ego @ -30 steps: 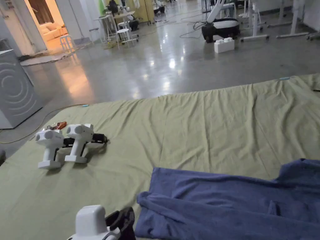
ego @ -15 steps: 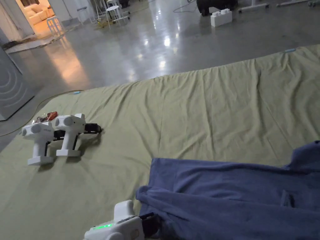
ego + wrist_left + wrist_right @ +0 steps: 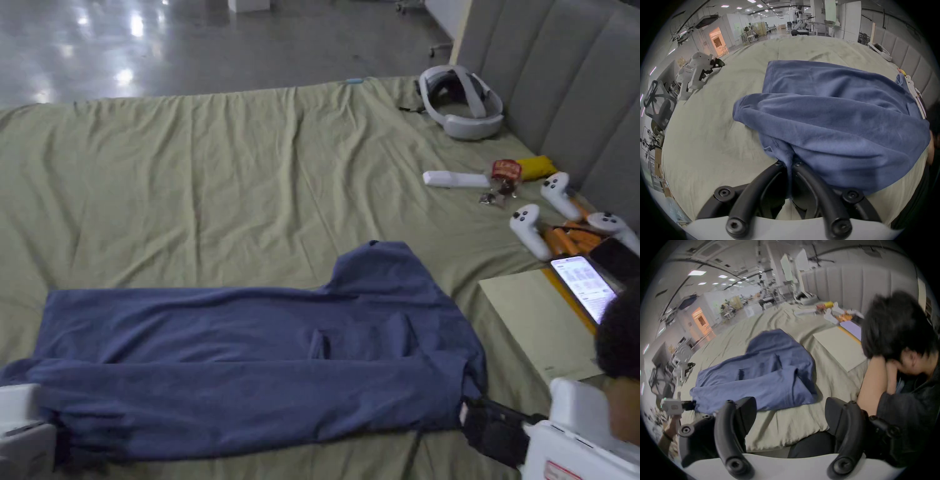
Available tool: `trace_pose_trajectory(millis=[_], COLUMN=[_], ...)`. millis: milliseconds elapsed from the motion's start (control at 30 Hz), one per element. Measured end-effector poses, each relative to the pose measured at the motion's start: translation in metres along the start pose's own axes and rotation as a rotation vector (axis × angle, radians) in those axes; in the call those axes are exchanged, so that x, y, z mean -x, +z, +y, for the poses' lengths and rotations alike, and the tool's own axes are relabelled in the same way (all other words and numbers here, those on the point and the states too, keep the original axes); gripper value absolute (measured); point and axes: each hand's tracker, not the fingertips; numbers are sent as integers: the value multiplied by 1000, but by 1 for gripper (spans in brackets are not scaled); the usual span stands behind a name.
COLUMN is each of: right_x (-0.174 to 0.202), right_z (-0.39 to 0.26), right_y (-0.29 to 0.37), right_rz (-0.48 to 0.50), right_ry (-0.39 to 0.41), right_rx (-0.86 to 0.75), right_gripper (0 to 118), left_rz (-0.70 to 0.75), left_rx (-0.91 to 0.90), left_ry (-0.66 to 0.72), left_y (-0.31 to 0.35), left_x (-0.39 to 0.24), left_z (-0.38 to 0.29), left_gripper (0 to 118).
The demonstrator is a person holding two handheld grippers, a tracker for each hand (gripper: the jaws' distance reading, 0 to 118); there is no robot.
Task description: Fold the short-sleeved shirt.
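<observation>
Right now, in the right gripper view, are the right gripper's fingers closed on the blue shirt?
No, the right gripper has its fingers spread wide apart over the sheet, just short of the blue shirt.

The left tool [image 3: 789, 164] now pinches the shirt [image 3: 250, 356] hem, and the near long edge lies folded over the body.

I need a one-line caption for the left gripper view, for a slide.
Left gripper shut on the edge of the blue shirt, lying on a green sheet.
</observation>
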Motion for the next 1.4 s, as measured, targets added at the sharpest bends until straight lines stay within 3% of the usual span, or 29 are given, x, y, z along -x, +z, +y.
trace_pose_trajectory(millis=[100, 233, 300, 367, 400, 467, 500, 600, 700, 833, 967, 1133, 1167, 1200, 1233, 1267, 1300, 1400], right_x=[-21, -28, -22, -8, -1, 16, 17, 9, 4, 10, 11, 6, 3, 2, -3, -7, -11, -31], right_z=[5, 11, 8, 6, 5, 2, 3, 6, 11, 5, -12, -22, -22, -21, -18, -16, -15, -11], right_y=[-39, -80, -86, -90, -93, -98, -98, -83, -63, -39, -33, -38, -38, -37, -35, -34, -33, -20], right_rz=[10, -43, -16, -30, -18, -110, -102, -93, -72, -36, -24, -12, 4, 9, 14, 14, 14, 94], right_ry=[-93, -81, -60, -13, 15, 117, 135, 101, 91, 127, 164, 164, 163, 159, 147, 125, 85, -19], right_rx=[65, 129, 116, 133, 140, 152, 137, 108, 90, 93, 138, 199, 194, 182, 179, 185, 216, 206], right_gripper=[95, 94, 65, 16, 16, 14, 14, 14, 14, 14, 14, 14, 15, 21, 39, 75, 92, 95], left_rz=[-23, -27, -24, -23, -24, -46, -65, -46, -155, -121, -79, -101, -93, -64, -48, -50, -43, 2], left_rx=[-2, -7, -14, -20, -24, -33, -50, -148, -176, -195, -141, -91, -103, -116, -129, -130, -190, -301], left_ry=[4, 11, 7, 10, 14, 30, 51, 133, 288, 271, 258, 365, 363, 362, 358, 350, 345, 333], left_y=[-1, 8, 12, 15, 15, 23, 32, 74, 107, 157, 152, 130, 130, 133, 135, 140, 149, 185], left_x=[4, -1, -3, -4, -2, 3, 8, 31, 71, 69, 65, 64, 64, 63, 64, 66, 68, 67], left_z=[-2, -4, -5, -6, -6, -6, -7, -12, -23, -57, -99, -130, -131, -133, -132, -133, -133, -133], left_gripper=[9, 8, 8, 8, 8, 7, 7, 7, 7, 7, 7, 11, 34, 68, 96, 101, 101, 101])
